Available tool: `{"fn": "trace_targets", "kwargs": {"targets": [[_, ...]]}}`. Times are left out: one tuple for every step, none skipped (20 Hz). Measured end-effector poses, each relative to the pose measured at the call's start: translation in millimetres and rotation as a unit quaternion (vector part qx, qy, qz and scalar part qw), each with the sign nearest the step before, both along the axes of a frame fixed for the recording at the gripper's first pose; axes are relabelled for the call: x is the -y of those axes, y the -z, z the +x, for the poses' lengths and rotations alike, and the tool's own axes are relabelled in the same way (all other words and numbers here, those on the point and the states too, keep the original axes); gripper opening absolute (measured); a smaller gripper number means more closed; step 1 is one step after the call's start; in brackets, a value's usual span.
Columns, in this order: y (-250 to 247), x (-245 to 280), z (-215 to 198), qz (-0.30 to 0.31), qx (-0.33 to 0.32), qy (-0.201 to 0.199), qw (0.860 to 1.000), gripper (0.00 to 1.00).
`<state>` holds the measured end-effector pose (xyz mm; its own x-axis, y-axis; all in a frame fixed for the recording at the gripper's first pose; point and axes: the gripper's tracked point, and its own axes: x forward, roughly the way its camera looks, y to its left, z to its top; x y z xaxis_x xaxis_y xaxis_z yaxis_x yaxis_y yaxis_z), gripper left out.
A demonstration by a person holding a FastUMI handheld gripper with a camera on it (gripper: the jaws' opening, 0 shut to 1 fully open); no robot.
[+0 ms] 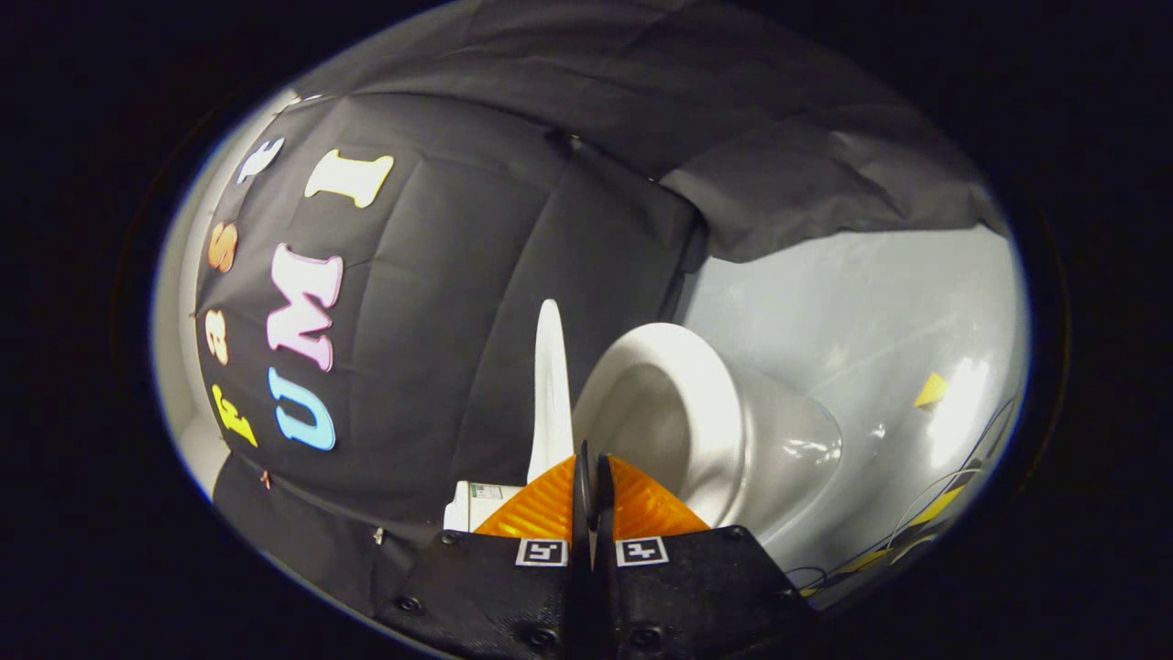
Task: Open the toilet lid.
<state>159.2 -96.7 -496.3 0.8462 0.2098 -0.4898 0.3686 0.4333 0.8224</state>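
The whole scene looks rolled to one side. The white toilet lid point(550, 385) is seen edge-on as a thin blade, swung well away from the seat and standing against the black cloth wall. Beside it the oval seat and bowl point(674, 412) lie uncovered, with the glossy pedestal point(788, 449) beyond. My gripper point(592, 458) sits just in front of the hinge end, where lid and seat meet. Its two orange fingers point(541, 504) are pressed together with nothing visible between them. The lid's lower end passes behind the left finger.
A white tank corner point(472, 504) shows by the left finger. The pale glossy floor point(871, 302) carries yellow tape marks point(931, 390) and thin cables point(907, 532). Black cloth point(476, 302) hangs close behind the lid and drapes overhead.
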Motion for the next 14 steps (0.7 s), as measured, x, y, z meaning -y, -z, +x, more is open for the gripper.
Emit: {"fn": "trace_targets", "kwargs": {"targets": [[-14.6, -7.5, 3.6, -0.013, 0.009, -0.005, 1.0, 0.05], [-30.2, -15.3, 5.3, -0.025, 0.019, -0.011, 0.999, 0.05], [-44.6, -22.8, 6.8, -0.039, 0.028, -0.015, 0.999, 0.05], [-57.9, -31.9, 7.7, -0.054, 0.035, -0.022, 0.998, 0.05], [-68.6, -40.9, 6.5, -0.072, 0.041, -0.028, 0.996, 0.05], [-77.6, -49.8, 8.6, -0.091, 0.043, -0.037, 0.994, 0.05], [-87.8, -60.0, 8.2, -0.114, 0.044, -0.046, 0.991, 0.05], [-97.9, -68.3, 9.3, -0.133, 0.045, -0.052, 0.989, 0.05], [-107.4, -76.3, 10.5, -0.148, 0.047, -0.056, 0.986, 0.05], [-116.9, -85.4, 12.8, -0.16, 0.05, -0.062, 0.984, 0.05], [-125.2, -94.0, 13.0, -0.173, 0.053, -0.067, 0.981, 0.05], [-131.4, -103.1, 12.4, -0.189, 0.054, -0.073, 0.978, 0.05], [-136.4, -111.0, 13.2, -0.208, 0.054, -0.079, 0.973, 0.05], [-141.9, -118.2, 15.0, -0.227, 0.054, -0.085, 0.969, 0.05]]}}
